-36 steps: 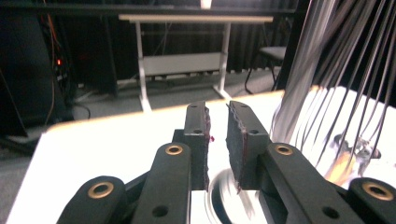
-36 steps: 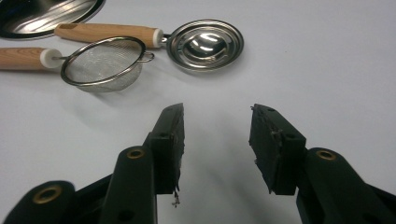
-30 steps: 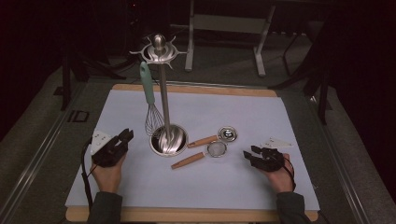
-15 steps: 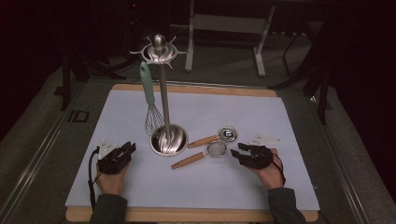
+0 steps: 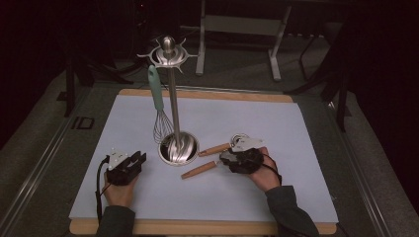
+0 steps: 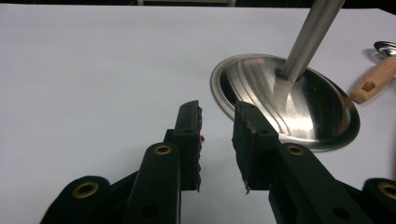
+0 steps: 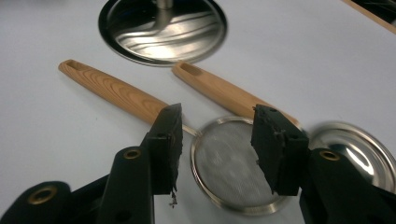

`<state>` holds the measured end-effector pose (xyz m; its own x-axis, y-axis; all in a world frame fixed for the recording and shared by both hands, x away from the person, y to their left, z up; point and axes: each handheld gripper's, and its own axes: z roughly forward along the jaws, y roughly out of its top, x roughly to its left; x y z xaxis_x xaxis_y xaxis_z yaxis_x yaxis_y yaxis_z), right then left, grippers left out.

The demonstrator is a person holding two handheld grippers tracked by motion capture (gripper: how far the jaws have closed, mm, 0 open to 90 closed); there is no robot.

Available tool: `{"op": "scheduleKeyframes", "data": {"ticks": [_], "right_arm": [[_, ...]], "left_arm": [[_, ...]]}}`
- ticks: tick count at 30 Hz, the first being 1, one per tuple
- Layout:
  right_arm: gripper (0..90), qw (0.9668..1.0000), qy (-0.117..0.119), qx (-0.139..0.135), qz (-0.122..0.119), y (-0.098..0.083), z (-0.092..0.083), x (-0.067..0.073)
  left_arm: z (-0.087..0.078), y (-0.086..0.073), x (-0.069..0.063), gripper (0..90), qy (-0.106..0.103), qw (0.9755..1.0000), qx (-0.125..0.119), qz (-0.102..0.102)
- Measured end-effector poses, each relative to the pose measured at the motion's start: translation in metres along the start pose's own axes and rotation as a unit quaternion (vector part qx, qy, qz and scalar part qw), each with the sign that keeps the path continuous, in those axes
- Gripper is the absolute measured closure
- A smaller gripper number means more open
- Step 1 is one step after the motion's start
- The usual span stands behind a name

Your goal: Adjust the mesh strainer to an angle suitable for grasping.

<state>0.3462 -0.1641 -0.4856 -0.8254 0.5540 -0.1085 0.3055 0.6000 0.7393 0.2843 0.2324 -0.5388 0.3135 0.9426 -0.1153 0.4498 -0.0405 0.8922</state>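
Right gripper view: the strainer [image 7: 238, 170] lies flat on the white mat [image 7: 56, 130], its round mesh head directly under and between the 2 black jaws of the right gripper [image 7: 217, 149]. Its wooden handle [image 7: 112, 91] runs away from the head toward the upper left of that view, ending near the steel base [image 7: 163, 25] of the utensil stand. A second wooden-handled tool, a ladle [image 7: 224, 93], lies alongside on a roughly parallel axis, with its shiny bowl just beside the mesh rim.

High view: both handles point left and slightly toward the person, toward the stand [image 5: 171, 98]; the heads sit under the right gripper [image 5: 240, 159]. A whisk [image 5: 159, 106] hangs from the stand's top ring.

Judgement: the right hand is the nearer by far. The jaws stand wide apart, holding nothing, and straddle the head, not the handle; a grasp on the handle would need a shift along the axis toward the stand.

Left gripper [image 6: 217, 135]: jaws narrowly apart, empty, resting low on the mat and aimed at the stand base [image 6: 289, 107], well apart from the strainer.
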Motion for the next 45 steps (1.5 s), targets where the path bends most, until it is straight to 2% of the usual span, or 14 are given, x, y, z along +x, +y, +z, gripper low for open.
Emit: {"op": "scheduleKeyframes", "data": {"ticks": [6,11,17,27,32,36,37,40,45], "right_arm": [[53.9,0.9982,0.024,0.034,-0.044,0.015,0.022,0.007],[53.5,0.9961,0.049,0.051,-0.054,0.02,0.034,0.013],[52.5,0.993,0.068,0.075,-0.062,0.022,0.045,0.013],[50.9,0.988,0.101,0.093,-0.07,0.023,0.053,0.015],[51.2,0.9864,0.105,0.105,-0.07,0.021,0.052,0.016],[55.1,0.9859,0.11,0.106,-0.069,0.021,0.048,0.017],[56.9,0.9843,0.119,0.11,-0.071,0.02,0.045,0.019],[55.9,0.9823,0.116,0.118,-0.089,0.019,0.045,0.021],[51.3,0.9792,0.119,0.136,-0.092,0.023,0.051,0.021]], "left_arm": [[0.0,0.0,0.0,71.8,-0.001,1.0,0.0,0.0],[0.0,0.0,0.0,71.8,-0.002,1.0,0.0,0.0],[0.0,0.0,-0.001,71.8,-0.003,1.0,0.0,0.0],[0.0,0.0,-0.001,71.5,-0.003,1.0,0.002,0.004],[0.001,0.0,-0.002,71.5,-0.003,1.0,0.003,0.007],[0.001,0.0,-0.002,71.4,-0.003,1.0,0.004,0.007],[0.001,0.0,-0.002,71.5,-0.002,1.0,0.004,0.008],[0.001,0.0,-0.002,71.4,-0.002,0.9999,0.005,0.009],[0.001,0.0,-0.003,71.3,-0.003,0.9999,0.005,0.009]]}}
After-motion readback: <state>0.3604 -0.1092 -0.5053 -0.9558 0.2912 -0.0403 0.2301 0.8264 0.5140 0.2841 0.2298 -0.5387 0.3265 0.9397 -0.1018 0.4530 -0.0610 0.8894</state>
